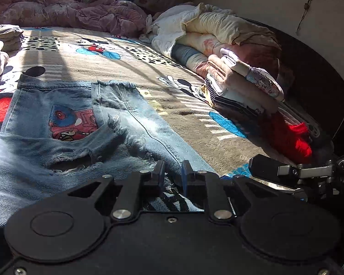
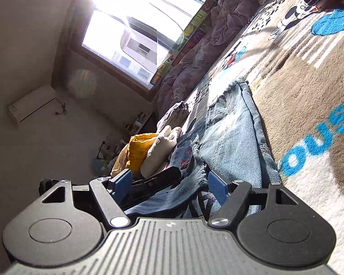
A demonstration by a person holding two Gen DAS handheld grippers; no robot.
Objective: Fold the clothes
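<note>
Both tools hang over the jeans (image 1: 57, 119) (frayed): left (image 1: 173, 169) narrowly parted, right (image 2: 169, 181) wide, neither gripping.

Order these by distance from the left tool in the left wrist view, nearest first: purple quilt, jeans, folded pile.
1. jeans: directly under and ahead of the left tool.
2. folded pile: ahead on the right, on the bed.
3. purple quilt: far back on the left, below the window.
</note>
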